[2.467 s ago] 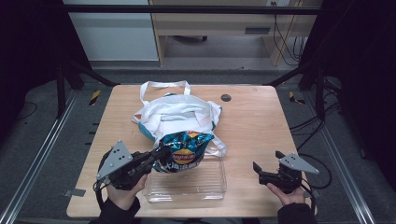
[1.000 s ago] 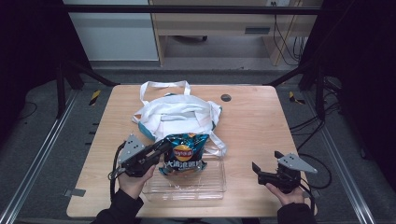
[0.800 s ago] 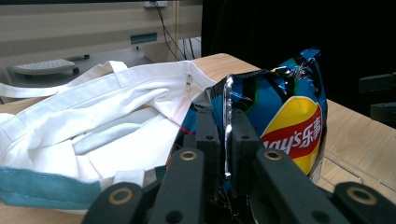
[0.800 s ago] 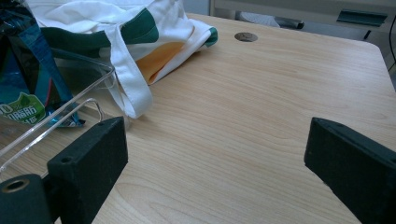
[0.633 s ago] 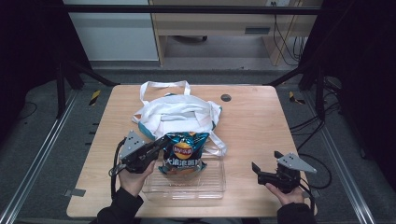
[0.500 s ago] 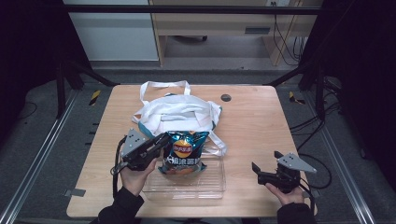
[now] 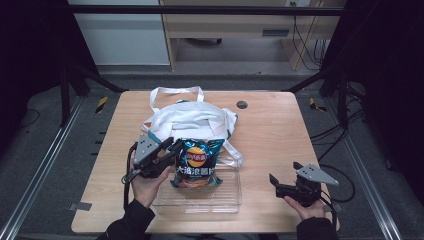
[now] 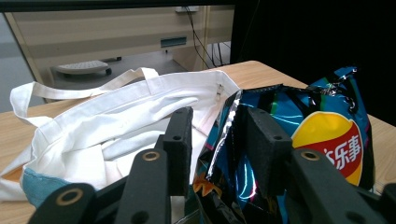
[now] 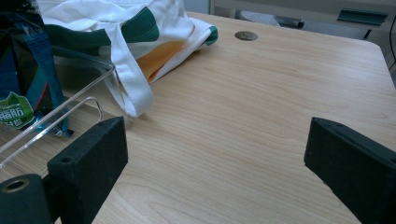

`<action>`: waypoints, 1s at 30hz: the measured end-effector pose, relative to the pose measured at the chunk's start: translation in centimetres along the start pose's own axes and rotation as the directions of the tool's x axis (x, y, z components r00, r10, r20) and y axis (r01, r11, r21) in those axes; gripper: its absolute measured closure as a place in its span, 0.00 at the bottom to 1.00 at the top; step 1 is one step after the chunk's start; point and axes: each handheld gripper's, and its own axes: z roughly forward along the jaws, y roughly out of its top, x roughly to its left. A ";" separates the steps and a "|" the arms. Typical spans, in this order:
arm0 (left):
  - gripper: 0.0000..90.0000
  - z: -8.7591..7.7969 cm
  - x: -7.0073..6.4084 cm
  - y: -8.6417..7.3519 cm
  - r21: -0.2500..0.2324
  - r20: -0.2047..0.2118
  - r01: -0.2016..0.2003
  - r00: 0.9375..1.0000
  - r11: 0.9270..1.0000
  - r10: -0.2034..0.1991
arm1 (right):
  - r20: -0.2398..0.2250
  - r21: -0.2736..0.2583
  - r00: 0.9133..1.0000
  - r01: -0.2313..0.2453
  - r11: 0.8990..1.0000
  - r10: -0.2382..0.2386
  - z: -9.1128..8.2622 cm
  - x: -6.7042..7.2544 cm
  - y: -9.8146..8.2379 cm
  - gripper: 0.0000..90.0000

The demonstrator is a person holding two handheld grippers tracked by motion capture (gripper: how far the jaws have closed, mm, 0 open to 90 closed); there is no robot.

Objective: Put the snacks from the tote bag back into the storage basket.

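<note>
Table (image 7: pixel 280 135): light wood, bearing everything below; a small dark disc (image 7: pixel 242 104) is set in its far half.

Tote (image 7: pixel 187 117): white cloth bag with green trim, slumped flat on the table's far-left middle, handles trailing; one strap hangs over the tray's far corner.

Tray (image 7: pixel 227 202): clear plastic, near edge of the table, just in front of the tote.

Chip bag (image 7: pixel 196 162): blue foil with a yellow-and-red logo, lying with its lower end in the tray and its top leaning toward the tote. In the left gripper view its crimped left edge (image 8: pixel 219 140) stands between the jaws.

Left gripper (image 7: pixel 175 150): just left of the chip bag. Its jaws have just been opening and now stand half apart; the foil edge lies against the right-hand one, with a gap at the other, so the grip looks let go.

Right gripper (image 7: pixel 272 182): resting near the table's right front, well apart from the tray, jaws spread wide with nothing between them.

Step in hand, as judged: releasing the chip bag into the tray. Next move calls for drawing the left gripper back clear of the foil without dragging it, then checking that the chip bag settles flat inside the tray's walls.
</note>
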 end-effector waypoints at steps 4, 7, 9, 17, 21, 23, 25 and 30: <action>0.67 0.3 0.1 0.0 -0.001 -0.001 0.005 1.000 1.000 -0.005 | -0.001 0.001 1.000 0.002 1.000 -0.002 0.0 0.0 0.0 0.07; 0.64 0.4 0.3 0.1 0.006 -0.005 0.004 1.000 1.000 -0.004 | -0.001 0.001 1.000 0.004 1.000 -0.004 0.1 0.0 0.0 0.07; 0.62 0.5 0.3 0.1 0.010 -0.009 0.005 1.000 1.000 -0.005 | -0.001 0.001 1.000 0.004 1.000 -0.004 0.1 0.0 0.0 0.07; 0.58 0.7 0.5 0.1 0.018 -0.002 0.004 1.000 1.000 -0.004 | -0.003 0.005 1.000 0.003 1.000 -0.003 0.1 0.0 0.0 0.07; 0.56 0.5 0.4 0.1 0.018 0.006 -0.007 1.000 1.000 0.007 | -0.003 0.000 1.000 -0.002 1.000 0.002 0.1 0.0 0.0 0.07; 0.55 0.4 0.4 0.0 0.019 0.008 -0.010 1.000 1.000 0.010 | -0.003 -0.001 1.000 -0.002 1.000 0.002 0.0 0.0 0.0 0.07; 0.54 0.2 0.4 0.0 0.022 0.011 -0.013 1.000 1.000 0.012 | -0.004 -0.002 1.000 -0.003 1.000 0.003 0.0 0.0 0.0 0.07; 0.53 -0.5 0.3 -0.1 0.024 0.020 -0.026 0.999 0.999 0.026 | -0.003 -0.004 1.000 -0.002 1.000 0.002 -0.1 -0.1 0.0 0.07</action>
